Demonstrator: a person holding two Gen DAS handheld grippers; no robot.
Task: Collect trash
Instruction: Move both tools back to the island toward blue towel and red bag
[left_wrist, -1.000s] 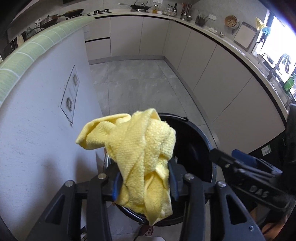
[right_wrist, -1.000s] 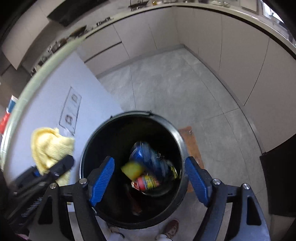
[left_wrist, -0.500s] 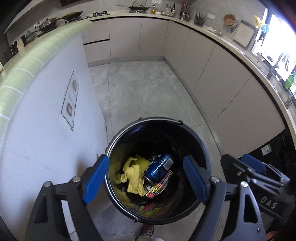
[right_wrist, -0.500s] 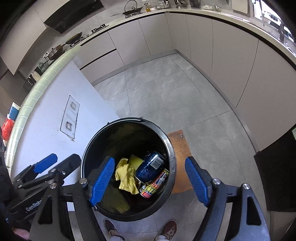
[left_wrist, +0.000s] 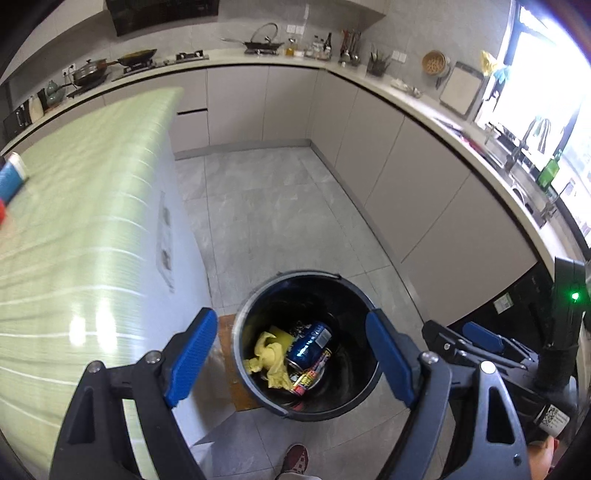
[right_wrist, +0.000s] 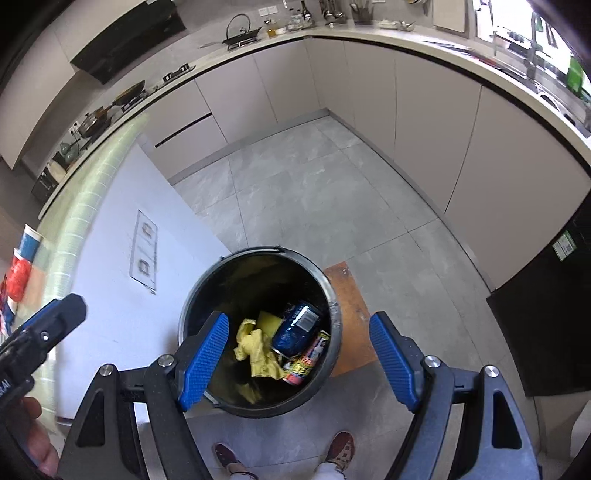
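Note:
A black round trash bin (left_wrist: 354, 295) (right_wrist: 334, 295) stands on the grey floor beside the white island. Inside lie a crumpled yellow cloth (left_wrist: 271, 360) (right_wrist: 256, 349), a yellow sponge (right_wrist: 269, 320), a blue can (left_wrist: 309, 343) (right_wrist: 297, 326) and a red-yellow wrapper (left_wrist: 308, 376) (right_wrist: 306, 358). My left gripper (left_wrist: 291, 358) is open and empty, high above the bin. My right gripper (right_wrist: 297, 360) is open and empty above the bin too. Each gripper shows at the edge of the other's view, the right one (left_wrist: 476, 343) and the left one (right_wrist: 40, 325).
The island with a green striped top (left_wrist: 85, 206) is at the left, with a blue-white cup (left_wrist: 9, 177) (right_wrist: 29, 240) and a red item (right_wrist: 16, 278) on it. Beige cabinets (left_wrist: 424, 192) line the back and right. A brown mat (right_wrist: 345, 317) lies by the bin. My shoes (right_wrist: 341, 448) show below.
The left gripper opened and dropped the yellow cloth into the bin. Both grippers have since risen, so the bin looks smaller and the island top shows.

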